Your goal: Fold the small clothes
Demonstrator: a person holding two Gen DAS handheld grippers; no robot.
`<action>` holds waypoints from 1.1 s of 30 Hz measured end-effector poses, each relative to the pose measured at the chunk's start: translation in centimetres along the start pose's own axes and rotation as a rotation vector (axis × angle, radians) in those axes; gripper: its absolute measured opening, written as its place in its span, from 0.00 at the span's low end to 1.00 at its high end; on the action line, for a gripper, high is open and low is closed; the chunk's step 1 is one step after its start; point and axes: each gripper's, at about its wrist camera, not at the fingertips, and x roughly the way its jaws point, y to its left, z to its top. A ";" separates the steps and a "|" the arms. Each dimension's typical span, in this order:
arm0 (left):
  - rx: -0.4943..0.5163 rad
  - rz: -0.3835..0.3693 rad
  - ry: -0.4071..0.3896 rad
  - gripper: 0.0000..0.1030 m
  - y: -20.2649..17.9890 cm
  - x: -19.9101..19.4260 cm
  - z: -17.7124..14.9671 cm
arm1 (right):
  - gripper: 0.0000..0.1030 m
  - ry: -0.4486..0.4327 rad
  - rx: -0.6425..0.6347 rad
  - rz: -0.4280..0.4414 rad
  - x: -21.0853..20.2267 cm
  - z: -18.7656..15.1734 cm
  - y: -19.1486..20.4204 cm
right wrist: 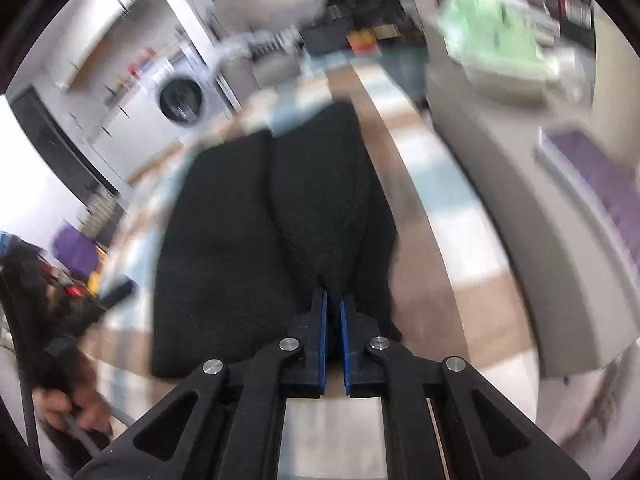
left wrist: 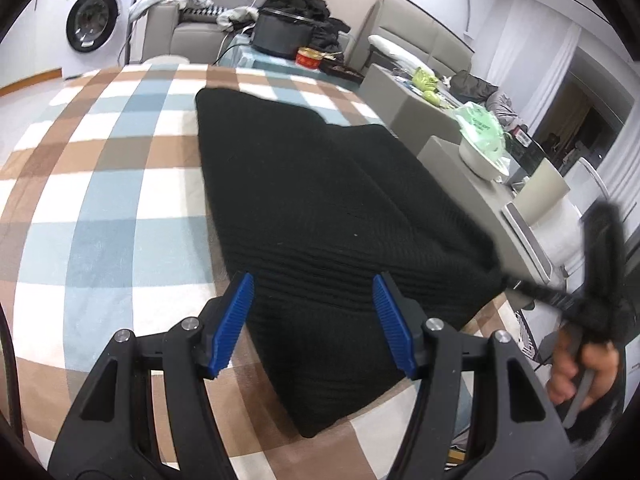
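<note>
Left tongs [left wrist: 312,320] gape over black knit [left wrist: 320,208]; right tongs [right wrist: 334,300] pinch its edge.

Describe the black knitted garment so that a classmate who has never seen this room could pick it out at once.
Start at the big checked cloth of brown, blue and white squares covering the surface in front of the white washing machine. On it lies the black ribbed knitted garment, partly folded. It is the only dark, single-coloured thing on the cloth, and the right gripper pinches its near edge.

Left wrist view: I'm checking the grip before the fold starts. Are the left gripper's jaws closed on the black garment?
No. The left gripper has its jaws wide apart over the black garment's near edge, blue pads pressing on nothing.
</note>
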 end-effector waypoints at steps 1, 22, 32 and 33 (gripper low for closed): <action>-0.005 0.004 0.008 0.58 0.2 0.2 0.0 | 0.07 0.019 0.001 -0.024 0.6 -0.1 -0.2; -0.088 0.002 0.062 0.18 3.1 5.4 0.1 | 0.17 -0.023 -0.027 0.009 3.0 1.2 -0.8; -0.102 0.015 0.081 0.27 4.5 2.4 -0.7 | 0.24 0.000 -0.062 -0.004 1.7 1.6 0.2; -0.100 0.026 0.067 0.29 4.7 2.0 -0.4 | 0.25 -0.023 -0.062 -0.010 1.2 2.2 0.5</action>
